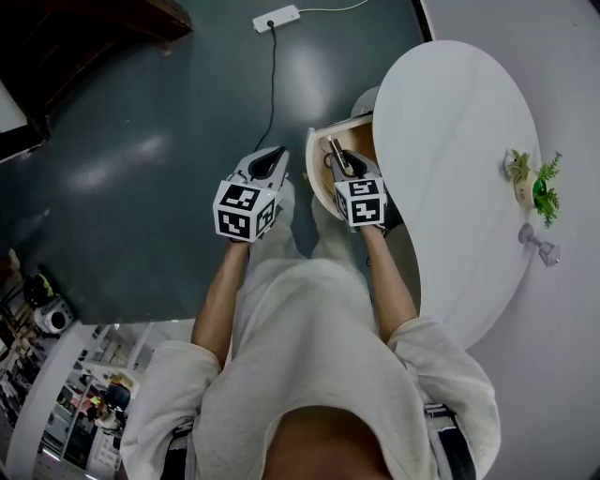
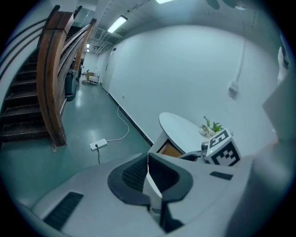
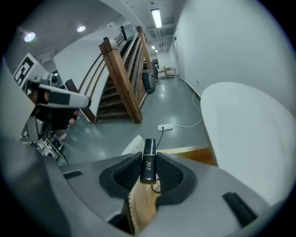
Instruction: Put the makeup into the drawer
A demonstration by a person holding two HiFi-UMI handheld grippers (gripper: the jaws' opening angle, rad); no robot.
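A black makeup tube (image 3: 148, 159) with white lettering stands upright between the pads of my right gripper (image 3: 149, 172), which is shut on it. In the head view that gripper (image 1: 340, 161) points down over the open drawer (image 1: 317, 169), whose wooden inside (image 3: 196, 155) shows under the white table (image 1: 469, 141). My left gripper (image 1: 272, 157) hangs over the floor just left of the drawer. Its pads (image 2: 138, 173) meet with nothing between them.
A small potted plant (image 1: 539, 183) and a little glass piece (image 1: 542, 246) stand on the table's right side. A power strip (image 1: 276, 18) with its cable lies on the grey floor beyond the drawer. A wooden staircase (image 3: 122, 74) rises further off.
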